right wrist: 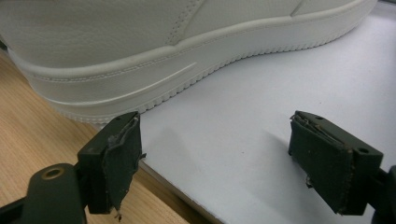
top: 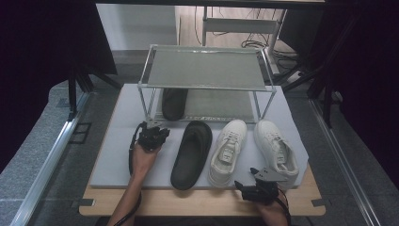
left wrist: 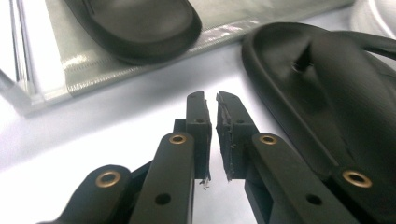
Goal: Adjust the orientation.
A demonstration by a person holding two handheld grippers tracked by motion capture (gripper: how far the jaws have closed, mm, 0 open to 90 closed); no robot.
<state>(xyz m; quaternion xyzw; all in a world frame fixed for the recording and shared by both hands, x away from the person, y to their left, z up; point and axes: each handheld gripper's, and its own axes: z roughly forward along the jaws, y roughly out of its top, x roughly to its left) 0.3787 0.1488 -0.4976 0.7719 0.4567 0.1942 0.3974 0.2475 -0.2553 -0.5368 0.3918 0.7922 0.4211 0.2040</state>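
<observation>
Hovering beside the black slipper, the left gripper shows a narrow gap, holding nothing.

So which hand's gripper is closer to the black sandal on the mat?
Left. The left gripper sits just beside the black sandal, empty. The right gripper waits by the white sneakers' heels.

a black slipper and two white sneakers lie on a grey mat before a metal shoe rack; another black slipper sits on its lower shelf.
</observation>
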